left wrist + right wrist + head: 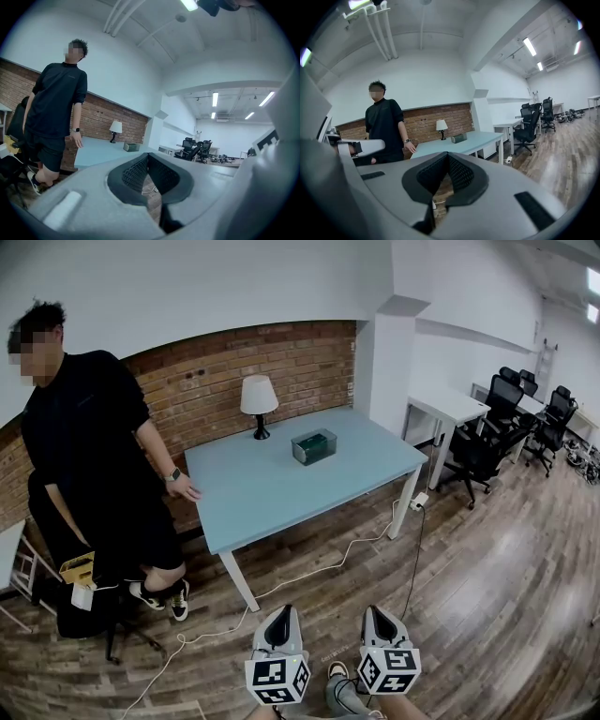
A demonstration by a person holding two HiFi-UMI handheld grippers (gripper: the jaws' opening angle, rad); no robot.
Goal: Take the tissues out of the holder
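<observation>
The tissue holder (313, 446), a dark green-tinted box, sits on the light blue table (272, 498) near its far right part; it is small in the left gripper view (131, 146) and in the right gripper view (459, 138). Both grippers are far from it, low over the wooden floor in front of the table. My left gripper (283, 613) is shut with nothing in it, its pads meeting at the tip (148, 154). My right gripper (375, 612) beside it is likewise shut and empty (448, 153). Both point toward the table.
A white-shaded lamp (259, 404) stands at the table's back edge by the brick wall. A person in black (94, 456) leans at the table's left end, one hand on it. A cable (319, 563) trails over the floor. Black office chairs (487, 442) and a white desk (450, 409) stand at right.
</observation>
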